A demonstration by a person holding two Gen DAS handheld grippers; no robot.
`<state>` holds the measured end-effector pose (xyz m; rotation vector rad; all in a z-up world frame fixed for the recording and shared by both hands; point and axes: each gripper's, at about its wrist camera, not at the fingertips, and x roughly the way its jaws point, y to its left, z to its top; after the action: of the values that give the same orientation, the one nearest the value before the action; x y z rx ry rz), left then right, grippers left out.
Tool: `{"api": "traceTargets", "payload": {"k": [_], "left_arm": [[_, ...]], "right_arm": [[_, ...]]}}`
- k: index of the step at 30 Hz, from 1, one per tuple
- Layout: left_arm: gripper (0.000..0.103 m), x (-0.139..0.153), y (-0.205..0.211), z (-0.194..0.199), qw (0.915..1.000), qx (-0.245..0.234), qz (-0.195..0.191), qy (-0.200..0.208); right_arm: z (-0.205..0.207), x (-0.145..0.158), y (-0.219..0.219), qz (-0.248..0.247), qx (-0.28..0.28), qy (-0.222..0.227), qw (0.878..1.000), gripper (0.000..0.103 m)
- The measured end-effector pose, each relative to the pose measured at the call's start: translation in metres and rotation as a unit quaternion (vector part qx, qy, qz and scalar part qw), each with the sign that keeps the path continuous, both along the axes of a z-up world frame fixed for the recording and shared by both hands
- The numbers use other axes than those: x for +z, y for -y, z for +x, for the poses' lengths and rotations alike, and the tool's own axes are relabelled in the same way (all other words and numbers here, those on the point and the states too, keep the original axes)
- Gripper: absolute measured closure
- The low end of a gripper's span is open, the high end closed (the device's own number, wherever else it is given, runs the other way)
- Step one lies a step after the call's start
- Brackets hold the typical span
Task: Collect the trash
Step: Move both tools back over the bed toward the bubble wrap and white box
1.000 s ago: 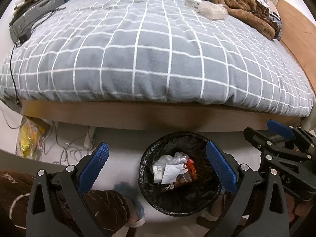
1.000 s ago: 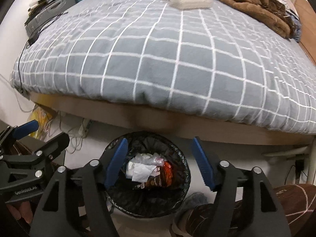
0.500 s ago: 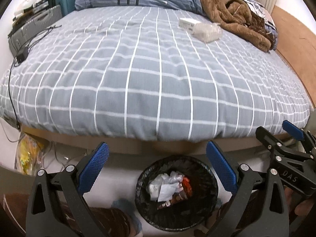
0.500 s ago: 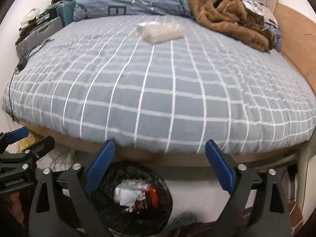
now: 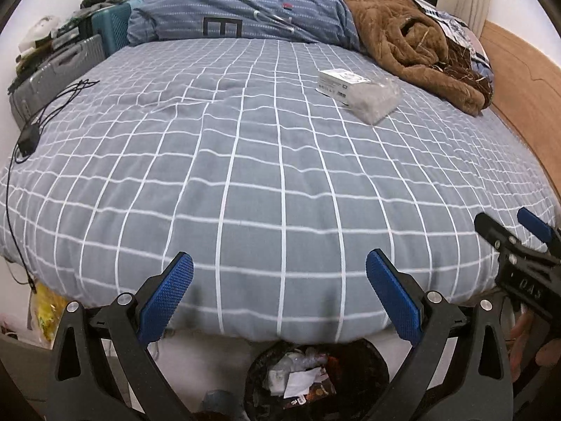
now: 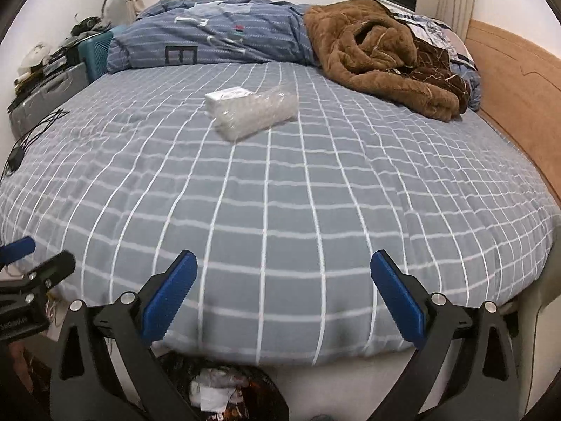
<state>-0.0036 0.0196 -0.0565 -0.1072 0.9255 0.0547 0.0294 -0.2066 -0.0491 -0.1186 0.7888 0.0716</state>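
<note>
The trash bin point(image 5: 317, 382), lined with a black bag, stands on the floor at the foot of the bed point(image 5: 280, 175), partly under the edge of the grey checked cover. It holds crumpled white paper point(image 5: 298, 380), clear plastic and a dark orange-and-brown wrapper point(image 5: 320, 391); the right wrist view shows the same bin point(image 6: 224, 389) at its bottom edge. Up on the cover, well away from the bin, lie a small white box point(image 5: 338, 82) and a clear plastic bag point(image 5: 373, 100), touching each other. Beyond them are a brown fleece blanket point(image 5: 413, 52) and a blue quilt point(image 5: 245, 17).

The left gripper point(image 5: 279, 289) is spread wide with nothing between its blue pads. The right gripper point(image 6: 284, 289) is opening, almost fully spread, and also empty.
</note>
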Motion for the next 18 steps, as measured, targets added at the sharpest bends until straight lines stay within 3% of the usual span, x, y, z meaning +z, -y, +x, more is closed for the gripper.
{"api": "traceTargets", "payload": {"k": [18], "left_arm": [[0.006, 0.003, -0.002, 0.062, 0.9999, -0.003, 0.005, 0.01]], "right_arm": [[0.073, 0.006, -0.005, 0.02, -0.004, 0.005, 1.0, 0.008]]}}
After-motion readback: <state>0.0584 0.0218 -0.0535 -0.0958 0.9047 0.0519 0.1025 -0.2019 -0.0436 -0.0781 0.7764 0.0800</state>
